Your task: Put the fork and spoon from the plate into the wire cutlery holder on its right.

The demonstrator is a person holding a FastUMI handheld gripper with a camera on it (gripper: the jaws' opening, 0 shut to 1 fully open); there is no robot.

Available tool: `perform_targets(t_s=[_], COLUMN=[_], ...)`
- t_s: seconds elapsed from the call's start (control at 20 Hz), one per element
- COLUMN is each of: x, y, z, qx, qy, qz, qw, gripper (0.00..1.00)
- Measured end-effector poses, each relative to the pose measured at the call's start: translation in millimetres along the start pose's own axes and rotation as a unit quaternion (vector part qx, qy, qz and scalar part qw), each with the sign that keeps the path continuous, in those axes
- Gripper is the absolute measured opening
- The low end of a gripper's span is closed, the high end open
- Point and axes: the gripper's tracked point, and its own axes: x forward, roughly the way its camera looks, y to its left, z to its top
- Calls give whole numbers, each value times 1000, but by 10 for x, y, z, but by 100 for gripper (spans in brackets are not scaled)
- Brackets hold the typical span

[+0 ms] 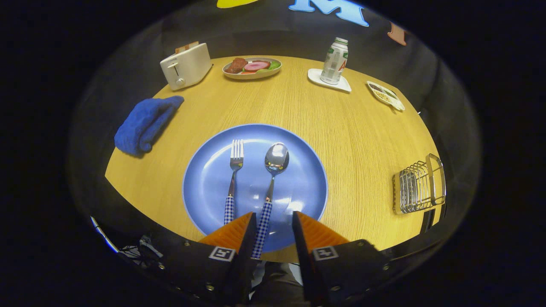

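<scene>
The fork [233, 179] and spoon [271, 187] lie side by side on the blue plate [200, 179], long axes running away from the gripper [274, 224], tines and bowl pointing toward the far side of the table [354, 140], checked handles toward the fingers. The orange fingers [232, 232] are spread apart, gripping nothing; the spoon's handle end lies between them, close to the left one. The wire cutlery holder [419, 184] stands well apart to the plate's right.
</scene>
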Motion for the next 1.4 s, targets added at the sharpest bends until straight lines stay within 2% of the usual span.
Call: perform_targets(t_s=[0.05, 0.25, 0.3, 0.4, 0.55, 0.6, 0.75, 0.9, 1.05, 1.3, 1.4], x=[12, 88, 246, 191, 129, 120, 41, -168, -411, -847, -1012], y=[-6, 1, -2, 13, -12, -43, -143, -299, -591, -997, -1252], z=[-40, -142, -133, -128, -71, -49, -1, 77, 123, 161, 138], qx=[-6, -12, -16, -20, -32, -46, -60, -51, -52, 15, 33], qy=[15, 67, 76, 93, 98, 99, 100, 107, 106, 99, 95], qz=[-2, -4, -2, 3, 11, 10, 15, 41, 41, 59, 50], qw=[1000, 998, 997, 995, 995, 994, 993, 992, 992, 993, 994], gripper=[46, 46, 47, 11, 11, 1, 1, 1, 1, 1, 1])
